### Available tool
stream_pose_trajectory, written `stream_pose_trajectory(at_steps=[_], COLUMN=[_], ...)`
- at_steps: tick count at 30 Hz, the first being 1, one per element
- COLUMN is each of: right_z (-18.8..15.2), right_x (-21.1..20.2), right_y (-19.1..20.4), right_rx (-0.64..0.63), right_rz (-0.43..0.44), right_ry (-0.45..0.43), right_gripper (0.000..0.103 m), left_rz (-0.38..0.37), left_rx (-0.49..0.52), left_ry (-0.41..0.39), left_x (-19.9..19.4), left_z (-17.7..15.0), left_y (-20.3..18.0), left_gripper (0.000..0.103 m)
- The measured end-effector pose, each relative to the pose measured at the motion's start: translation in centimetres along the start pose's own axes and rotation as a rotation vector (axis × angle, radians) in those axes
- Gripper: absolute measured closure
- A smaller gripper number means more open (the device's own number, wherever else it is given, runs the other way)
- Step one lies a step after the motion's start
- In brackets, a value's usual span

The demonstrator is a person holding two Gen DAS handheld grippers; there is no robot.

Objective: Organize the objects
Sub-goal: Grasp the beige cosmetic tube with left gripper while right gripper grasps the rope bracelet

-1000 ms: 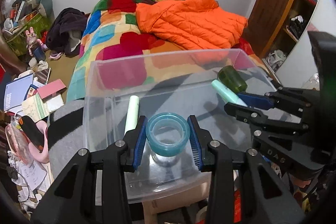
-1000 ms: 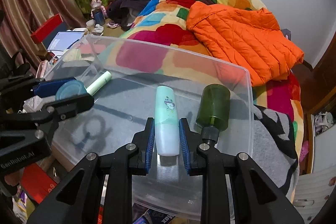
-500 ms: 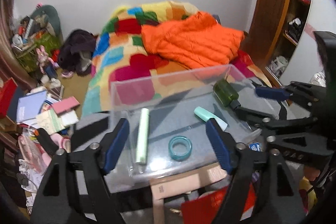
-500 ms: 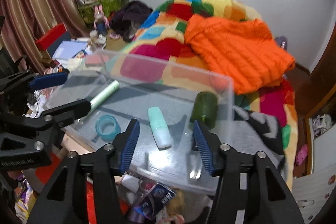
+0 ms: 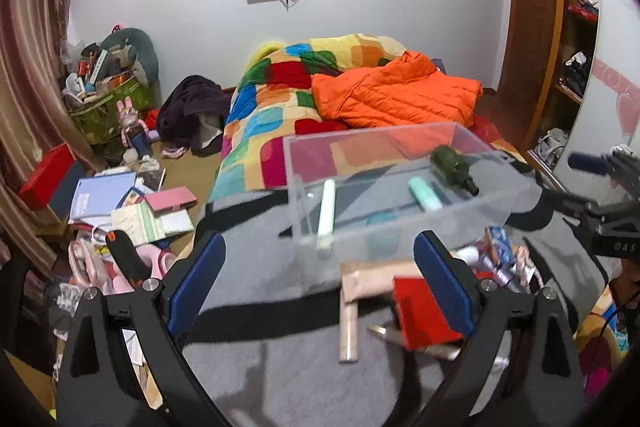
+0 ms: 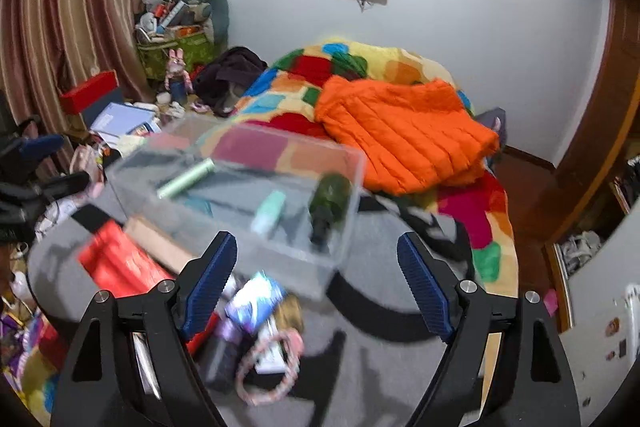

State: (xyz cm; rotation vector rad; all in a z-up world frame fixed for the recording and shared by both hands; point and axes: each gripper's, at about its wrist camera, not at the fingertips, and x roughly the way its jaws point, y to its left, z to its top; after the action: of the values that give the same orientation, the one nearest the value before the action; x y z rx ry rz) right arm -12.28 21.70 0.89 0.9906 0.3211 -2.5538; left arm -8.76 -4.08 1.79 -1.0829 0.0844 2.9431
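A clear plastic bin point(image 5: 492, 205) point(image 6: 344, 235) stands on a grey blanket. Inside lie a pale green tube point(image 5: 326, 213) point(image 6: 186, 179), a mint bottle point(image 5: 425, 193) point(image 6: 269, 211), a dark green bottle point(image 5: 454, 165) point(image 6: 328, 203) and a blue tape ring point(image 5: 382, 223). My left gripper point(image 5: 318, 285) is open and empty, well back from the bin. My right gripper point(image 6: 318, 281) is open and empty, also back from the bin.
In front of the bin lie a red box point(image 5: 424, 311) point(image 6: 116, 259), a beige box point(image 5: 354, 307), a blue-white packet point(image 6: 256, 297) and a pink cord point(image 6: 268, 367). An orange jacket point(image 5: 396, 93) lies on the colourful bed. Books and clutter point(image 5: 120, 203) cover the floor at left.
Both grippers let go of the tape ring and the mint bottle inside the bin, opened wide and pulled back and up away from it.
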Motion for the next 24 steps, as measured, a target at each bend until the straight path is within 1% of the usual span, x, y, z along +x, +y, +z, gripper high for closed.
stream_pose_trajectory(at_steps=[3,6,7,9,11,12,14,16,19,20,21,22,23,24], right_z=[-2.1,-4.0,-4.7,-5.5,-6.3,-6.5,-6.8,-6.8,-6.4,-6.2,-6.2,-6.1,-6.1,-6.0], right_x=[0.8,1.7,1.9,2.3,2.7,2.7,3.1,3.5,4.0,4.2,4.4,4.8,5.1,5.2], right_y=[-0.6,-1.5,-2.1,-2.7,-3.2,-3.2,-3.2,-2.8,-2.2,-2.1,-1.8,-1.6,-1.5,-1.5], right_rx=[0.036,0.102,0.138,0.187,0.221,0.228,0.232,0.222,0.186,0.176,0.166,0.158,0.153,0.151], right_rz=[0.025,0.053,0.069,0.094,0.106,0.108,0.114,0.109,0.099,0.098,0.097,0.092,0.092,0.096], right_ry=[0.071,0.133,0.15,0.165,0.178,0.18,0.191,0.199,0.199,0.2,0.203,0.208,0.21,0.204], right_gripper=[0.023,0.023,0.023,0.023,0.024,0.027,0.044,0.051,0.052,0.052,0.052,0.054,0.058,0.061], left_rz=[-0.016,-0.014,-0.019,-0.026,-0.03,-0.033,-0.041,-0.051,-0.049,-0.055,-0.062,-0.069,-0.06,-0.055], left_rx=[-0.028,-0.058,-0.066,-0.071,-0.066,-0.065,-0.059,-0.049,-0.038,-0.04,-0.043,-0.042,-0.036,-0.029], left_ry=[0.048,0.074,0.081,0.109,0.141,0.15,0.162,0.17,0.184,0.19,0.204,0.216,0.205,0.195], left_x=[0.9,1.7,1.9,2.4,3.1,3.3,3.9,4.4,5.6,6.0,6.6,7.0,7.0,7.0], left_z=[-2.0,-4.0,-4.6,-5.6,-6.5,-6.8,-7.2,-7.2,-7.0,-7.0,-7.0,-7.0,-7.1,-7.2], left_y=[0.8,1.4,1.6,1.7,1.7,1.6,1.3,0.9,0.4,0.3,0.2,0.1,-0.1,-0.3], left_gripper=[0.007,0.008,0.011,0.029,0.033,0.033,0.033,0.033,0.034,0.039,0.05,0.054,0.055,0.06])
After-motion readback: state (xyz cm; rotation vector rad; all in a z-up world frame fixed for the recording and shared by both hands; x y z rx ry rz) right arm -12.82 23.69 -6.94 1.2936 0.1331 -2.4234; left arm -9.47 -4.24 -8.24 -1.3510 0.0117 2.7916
